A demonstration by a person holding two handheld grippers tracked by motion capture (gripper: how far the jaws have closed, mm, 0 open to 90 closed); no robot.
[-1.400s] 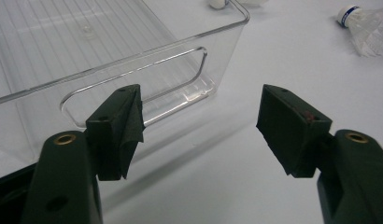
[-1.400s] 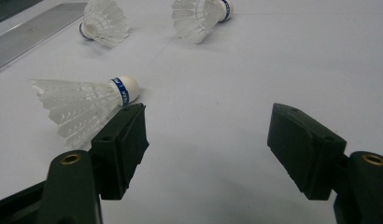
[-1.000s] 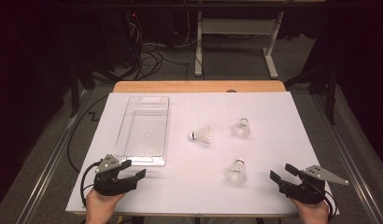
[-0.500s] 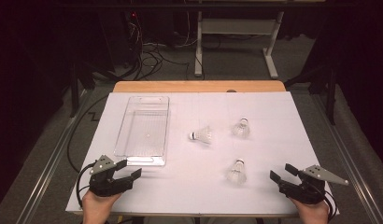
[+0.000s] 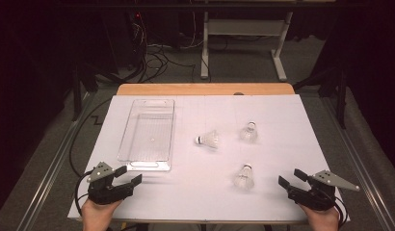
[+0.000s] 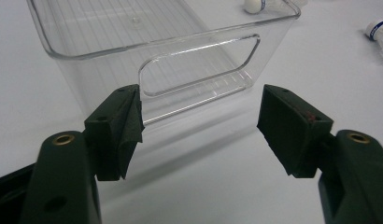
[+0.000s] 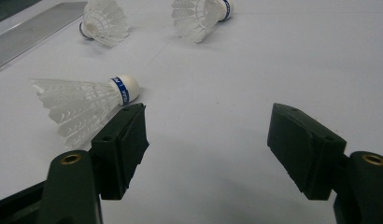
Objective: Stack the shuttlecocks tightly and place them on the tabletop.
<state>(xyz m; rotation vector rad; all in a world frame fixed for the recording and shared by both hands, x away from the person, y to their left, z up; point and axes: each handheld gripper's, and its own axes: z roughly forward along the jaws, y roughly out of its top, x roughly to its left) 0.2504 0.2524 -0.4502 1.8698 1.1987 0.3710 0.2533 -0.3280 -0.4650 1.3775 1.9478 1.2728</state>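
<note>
1. From the high view, three white feathered shuttlecocks with blue-banded cork tips lie on the white table cover point(image 5: 282, 125). The nearest shuttlecock point(image 5: 244, 176) sits just ahead and to the left of the right gripper point(image 5: 293, 180); the middle shuttlecock point(image 5: 208, 140) lies on its side near the centre, and the far shuttlecock point(image 5: 249, 132) rests beyond it to the right.
2. A clear, ribbed plastic bin point(image 5: 148, 135) stands left of centre, empty, with the left gripper point(image 5: 128, 175) just below its near end. Both grippers are spread apart and hold nothing.
3. Compared with a second ago, the left gripper has slid slightly back toward the table's near edge; the right one and the shuttlecocks have kept their places.
4. The cover lies over a wooden tabletop point(image 5: 205, 89). Beyond it are a dark floor, tangled cables point(image 5: 152, 53) and a white table frame point(image 5: 241, 36).
5. In the left gripper view, the released jaws frame the bin's point(image 6: 180, 51) handle cut-out, close ahead.
6. In the right gripper view, the nearest shuttlecock point(image 7: 82, 107) lies just beside the left jaw, cork pointing right; the other two lie farther off.
</note>
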